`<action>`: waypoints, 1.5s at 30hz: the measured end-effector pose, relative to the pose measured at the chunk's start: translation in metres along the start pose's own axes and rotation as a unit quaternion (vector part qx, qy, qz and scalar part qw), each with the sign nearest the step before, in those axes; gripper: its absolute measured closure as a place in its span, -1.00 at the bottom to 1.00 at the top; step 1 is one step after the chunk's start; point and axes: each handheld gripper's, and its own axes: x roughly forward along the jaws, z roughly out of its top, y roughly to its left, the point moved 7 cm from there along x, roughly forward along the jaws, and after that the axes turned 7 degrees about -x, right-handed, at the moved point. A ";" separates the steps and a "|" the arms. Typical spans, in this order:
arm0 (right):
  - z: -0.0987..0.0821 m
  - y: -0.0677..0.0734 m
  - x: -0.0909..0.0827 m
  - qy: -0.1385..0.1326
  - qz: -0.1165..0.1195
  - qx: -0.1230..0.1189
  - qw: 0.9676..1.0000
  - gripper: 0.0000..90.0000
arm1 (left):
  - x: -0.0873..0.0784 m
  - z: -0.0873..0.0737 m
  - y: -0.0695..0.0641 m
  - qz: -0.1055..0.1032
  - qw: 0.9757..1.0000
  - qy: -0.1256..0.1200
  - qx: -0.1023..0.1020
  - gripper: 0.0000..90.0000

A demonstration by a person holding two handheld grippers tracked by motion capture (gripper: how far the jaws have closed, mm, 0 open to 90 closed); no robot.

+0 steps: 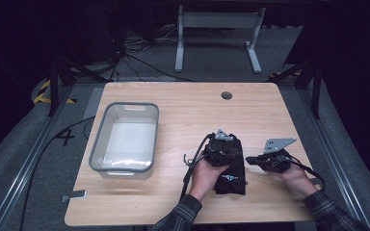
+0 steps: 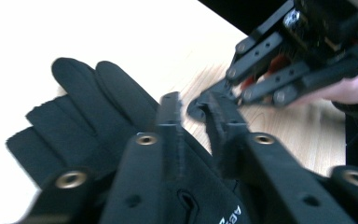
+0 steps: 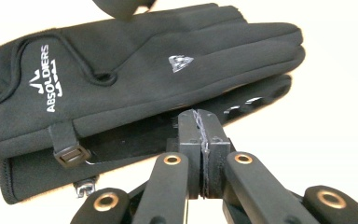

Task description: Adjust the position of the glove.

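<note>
Two black gloves [image 1: 231, 169] lie stacked on the wooden table [image 1: 183, 110], between the person's hands. The upper glove [image 3: 135, 60] carries white lettering and a small logo; the lower glove [image 3: 37, 179] sticks out beneath it. My left gripper [image 1: 229, 151] hovers over the gloves' back; in the left gripper view its jaws [image 2: 193, 105] stand a little apart and press on nothing. My right gripper [image 1: 248, 159] comes in from the right with its tip at the gloves' edge. Its jaws [image 3: 201, 119] are pressed together at the gap between the two gloves, and it also appears as the right gripper [image 2: 205, 99].
A grey translucent bin [image 1: 132, 105] stands on the left half of the table, with only a pale bottom showing inside. A round cable hole [image 1: 227, 95] sits near the far edge. A strip of tape [image 1: 74, 196] marks the front left corner.
</note>
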 end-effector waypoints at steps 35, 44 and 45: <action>0.009 0.013 0.026 0.027 0.028 -0.040 0.998 1.00 | 0.007 -0.046 0.033 0.094 0.991 0.090 0.030 0.99; 0.008 0.027 0.024 0.022 0.048 -0.039 0.998 1.00 | 0.014 -0.034 0.044 0.094 0.991 0.096 0.030 0.99; 0.008 0.028 0.024 0.022 0.051 -0.039 0.998 1.00 | 0.014 -0.033 0.045 0.092 0.990 0.100 0.032 0.99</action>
